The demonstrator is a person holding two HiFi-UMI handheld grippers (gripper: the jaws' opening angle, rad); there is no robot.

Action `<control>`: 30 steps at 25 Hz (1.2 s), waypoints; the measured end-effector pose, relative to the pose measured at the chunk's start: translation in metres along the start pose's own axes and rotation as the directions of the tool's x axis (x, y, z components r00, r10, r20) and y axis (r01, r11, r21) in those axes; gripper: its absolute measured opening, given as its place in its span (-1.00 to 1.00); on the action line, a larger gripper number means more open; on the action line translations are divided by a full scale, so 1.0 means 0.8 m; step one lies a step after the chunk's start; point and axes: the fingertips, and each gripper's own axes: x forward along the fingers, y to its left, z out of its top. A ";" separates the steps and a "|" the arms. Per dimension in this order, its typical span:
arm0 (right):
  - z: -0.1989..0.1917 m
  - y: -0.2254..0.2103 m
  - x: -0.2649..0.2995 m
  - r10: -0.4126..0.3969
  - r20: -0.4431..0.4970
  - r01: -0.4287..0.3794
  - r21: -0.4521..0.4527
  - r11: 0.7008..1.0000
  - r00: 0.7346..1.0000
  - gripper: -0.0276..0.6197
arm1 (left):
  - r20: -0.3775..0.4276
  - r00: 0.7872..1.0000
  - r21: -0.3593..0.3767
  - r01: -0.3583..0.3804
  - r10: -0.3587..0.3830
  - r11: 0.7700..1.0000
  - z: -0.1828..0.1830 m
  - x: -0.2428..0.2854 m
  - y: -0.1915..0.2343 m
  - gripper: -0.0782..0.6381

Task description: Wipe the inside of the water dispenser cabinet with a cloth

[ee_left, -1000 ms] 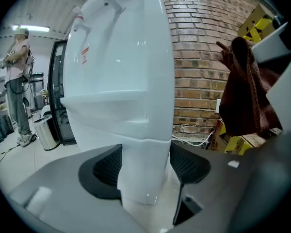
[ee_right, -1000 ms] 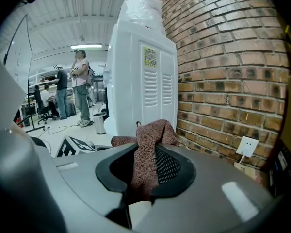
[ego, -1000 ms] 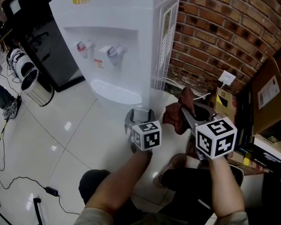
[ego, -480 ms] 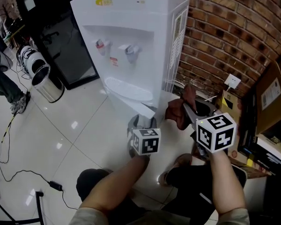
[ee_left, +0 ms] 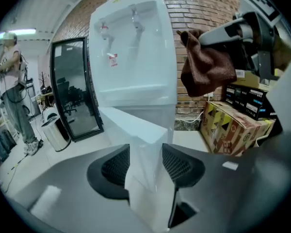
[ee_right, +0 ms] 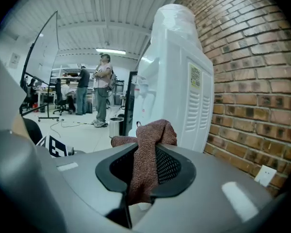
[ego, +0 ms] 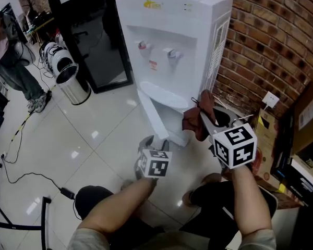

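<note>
The fingers of the left gripper (ee_left: 145, 160) stand at a middling gap, having just been closing. The free edge of the door (ee_left: 136, 127) is taken between them, and both pads appear to bear on it. The fingers of the right gripper (ee_right: 144, 160) are clamped narrow on the cloth (ee_right: 148, 132), which is bunched above them and hangs in a fold below. The cloth is held up in the air just to the right of the door, outside the cabinet and touching nothing else.

The door is seen swung partly out at the foot of the dispenser (ego: 172, 30). The cabinet's inside is hardly shown, and wiping is judged not yet begun.

Only a thin edge of the door is held, so a skewed pull could let it slip from the pads and swing back, or could strain the hinge. A hard pull might also drag the dispenser forward on the smooth floor. The cloth is gripped by a small bunch, so its loose tail could be snagged on the door's edge and drawn out of the fingers. The opening lies low while the cloth is carried high — the half-open door itself is what stands in the way.

To the right, room is narrowed by the brick wall (ego: 271, 40) and the cartons (ee_left: 233, 125) close beside the dispenser. To the left a bin (ego: 73, 82) and a black glass-fronted unit (ego: 94, 35) are seen, with a cable (ego: 21, 176) lying on the floor. All three are well apart from the work.
</note>
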 end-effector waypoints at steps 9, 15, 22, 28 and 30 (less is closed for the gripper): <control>0.040 0.066 0.056 0.138 0.043 -0.131 -0.132 0.983 0.990 -0.63 | -0.018 0.999 -0.012 -0.028 0.028 1.000 -0.035 -0.037 0.064 -0.23; 0.071 0.160 0.115 0.353 0.069 -0.342 -0.132 0.930 0.933 -0.63 | -0.059 0.998 -0.056 0.013 -0.016 0.998 -0.059 -0.053 0.117 -0.25; 0.106 0.255 0.145 0.437 0.081 -0.409 -0.235 0.882 0.896 -0.63 | -0.089 0.996 -0.063 -0.010 0.005 0.998 -0.077 -0.065 0.187 -0.44; 0.085 0.268 0.177 0.411 0.023 -0.397 -0.213 0.893 0.911 -0.63 | -0.077 0.992 -0.065 -0.106 0.101 0.992 -0.085 -0.056 0.260 -0.78; 0.075 0.270 0.190 0.401 0.002 -0.393 -0.194 0.899 0.916 -0.63 | -0.070 0.992 -0.072 -0.110 0.105 0.991 -0.087 -0.053 0.284 -0.78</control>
